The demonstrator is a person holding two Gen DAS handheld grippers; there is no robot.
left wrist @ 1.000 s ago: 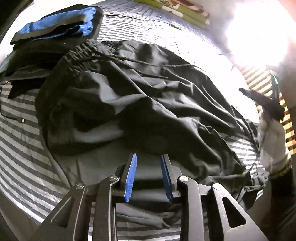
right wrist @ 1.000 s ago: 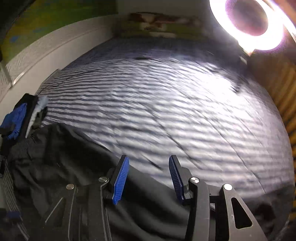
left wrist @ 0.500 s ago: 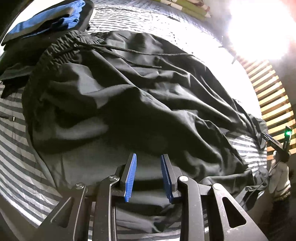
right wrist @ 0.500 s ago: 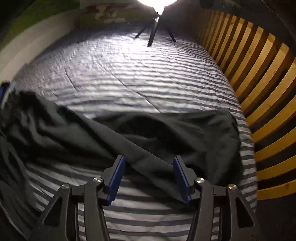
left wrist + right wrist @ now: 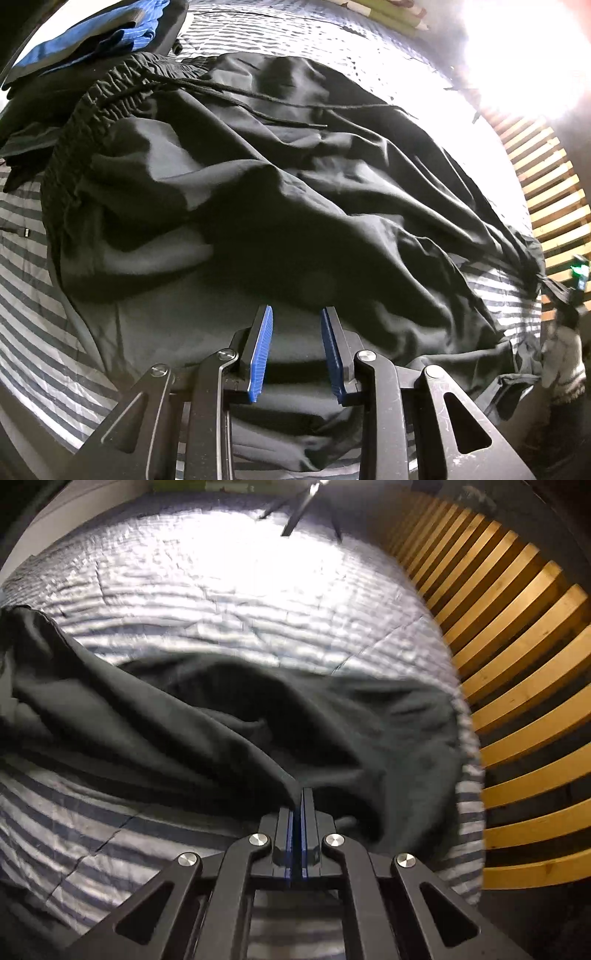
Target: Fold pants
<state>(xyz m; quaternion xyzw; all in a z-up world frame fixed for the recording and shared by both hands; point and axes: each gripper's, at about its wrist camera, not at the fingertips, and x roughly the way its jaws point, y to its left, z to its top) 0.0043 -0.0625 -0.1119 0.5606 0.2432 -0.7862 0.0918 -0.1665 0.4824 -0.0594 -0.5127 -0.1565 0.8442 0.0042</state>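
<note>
Pants [image 5: 295,177], black and loosely rumpled, lie spread across a striped bed cover [image 5: 26,295] and fill most of the left wrist view. Their gathered elastic waistband [image 5: 107,96] sits in the upper left of the frame, with a thin black drawstring [image 5: 280,101] trailing from it toward the centre right. The legs run down toward the right edge of the frame, where the fabric bunches into folds. Above the waistband, in the top left corner, a blue and black pile of clothes [image 5: 92,26] rests on the bed.

The left gripper [image 5: 295,332] hovers at the lower centre of its view, just over the near edge of the pants, its jaws spread apart with nothing between the blue pads [image 5: 261,354].

In the right wrist view the right gripper [image 5: 299,805] sits at lower centre with its jaws pressed together, pinching a fold of the black pants [image 5: 229,723] right at the tips. From that pinch the cloth runs up and left in a long ridge and sags to the right in a dark heap near the edge of the bed cover [image 5: 229,583]. Wooden slats [image 5: 524,672] curve along the right side of that frame. At the far right edge of the left wrist view a hand in a pale sleeve [image 5: 563,354] shows beside the pants' leg end.
</note>
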